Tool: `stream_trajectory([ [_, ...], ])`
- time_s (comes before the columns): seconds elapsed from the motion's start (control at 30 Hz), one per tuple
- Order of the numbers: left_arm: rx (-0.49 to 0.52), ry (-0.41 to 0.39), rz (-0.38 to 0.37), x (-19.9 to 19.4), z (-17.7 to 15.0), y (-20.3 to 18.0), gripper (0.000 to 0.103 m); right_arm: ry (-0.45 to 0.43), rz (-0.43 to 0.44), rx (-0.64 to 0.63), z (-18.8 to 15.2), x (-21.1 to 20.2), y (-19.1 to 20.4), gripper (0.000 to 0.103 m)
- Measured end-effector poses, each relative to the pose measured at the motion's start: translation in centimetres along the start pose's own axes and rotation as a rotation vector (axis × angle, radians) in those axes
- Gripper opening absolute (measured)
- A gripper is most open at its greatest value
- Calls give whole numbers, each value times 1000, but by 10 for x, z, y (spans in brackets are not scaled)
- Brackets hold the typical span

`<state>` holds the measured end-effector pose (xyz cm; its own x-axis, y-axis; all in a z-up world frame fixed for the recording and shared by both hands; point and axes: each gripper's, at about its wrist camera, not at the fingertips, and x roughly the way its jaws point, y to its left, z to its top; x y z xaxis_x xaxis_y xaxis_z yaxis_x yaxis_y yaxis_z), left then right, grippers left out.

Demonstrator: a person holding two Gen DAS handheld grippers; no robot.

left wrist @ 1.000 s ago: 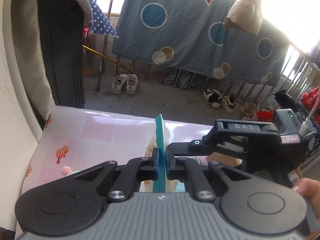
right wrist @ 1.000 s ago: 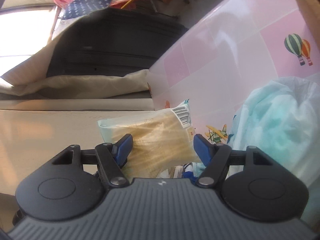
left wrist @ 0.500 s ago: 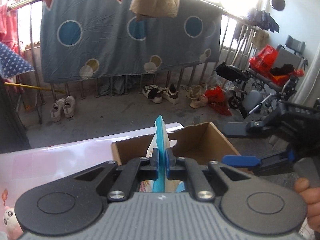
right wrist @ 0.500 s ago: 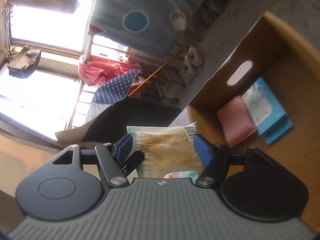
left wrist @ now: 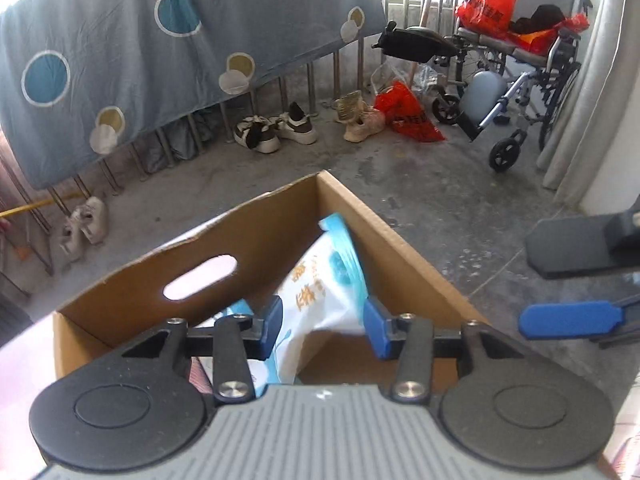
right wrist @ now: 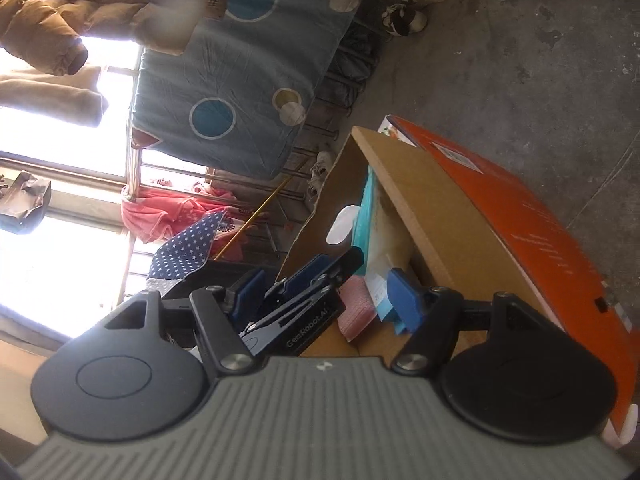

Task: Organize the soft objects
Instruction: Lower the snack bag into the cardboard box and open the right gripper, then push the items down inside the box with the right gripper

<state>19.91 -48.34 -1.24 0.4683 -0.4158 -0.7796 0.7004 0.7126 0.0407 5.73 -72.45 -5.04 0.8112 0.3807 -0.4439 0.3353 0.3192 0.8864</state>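
The left gripper (left wrist: 320, 330) has just been opening; the pack (left wrist: 320, 280) sits loose between its jaws, over the box (left wrist: 404, 248). Open wider, then lift straight up. The right gripper (right wrist: 326, 296) looks wide and empty.

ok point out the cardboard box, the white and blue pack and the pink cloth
cardboard box (left wrist: 124, 292), left wrist view, far wall beside the handle hole
white and blue pack (left wrist: 320, 300), left wrist view, printed face
pink cloth (right wrist: 356, 308), right wrist view, ribbed top

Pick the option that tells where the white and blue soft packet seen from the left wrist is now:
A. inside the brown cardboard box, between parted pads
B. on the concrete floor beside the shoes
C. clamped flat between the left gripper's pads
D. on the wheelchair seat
A: the white and blue soft packet leans inside the brown cardboard box, and the left gripper has just opened, its pads standing apart from it.
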Motion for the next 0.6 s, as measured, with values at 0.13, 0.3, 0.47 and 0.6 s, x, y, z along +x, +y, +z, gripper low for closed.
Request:
stream_trajectory([
  [0.13, -7, -14, 11, -23, -7, 16, 47, 0, -7, 0, -4, -5, -9, 68],
  [0.3, -38, -53, 51, -70, -21, 46, 47, 17, -8, -47, -19, -3, 10, 68],
  [0.47, -79, -86, 114, -121, -48, 84, 50, 60, -50, -106, -41, 17, 33, 66],
  [0.6, -162, -106, 154, -155, -77, 118, 53, 88, -123, -174, -59, 46, 50, 58],
])
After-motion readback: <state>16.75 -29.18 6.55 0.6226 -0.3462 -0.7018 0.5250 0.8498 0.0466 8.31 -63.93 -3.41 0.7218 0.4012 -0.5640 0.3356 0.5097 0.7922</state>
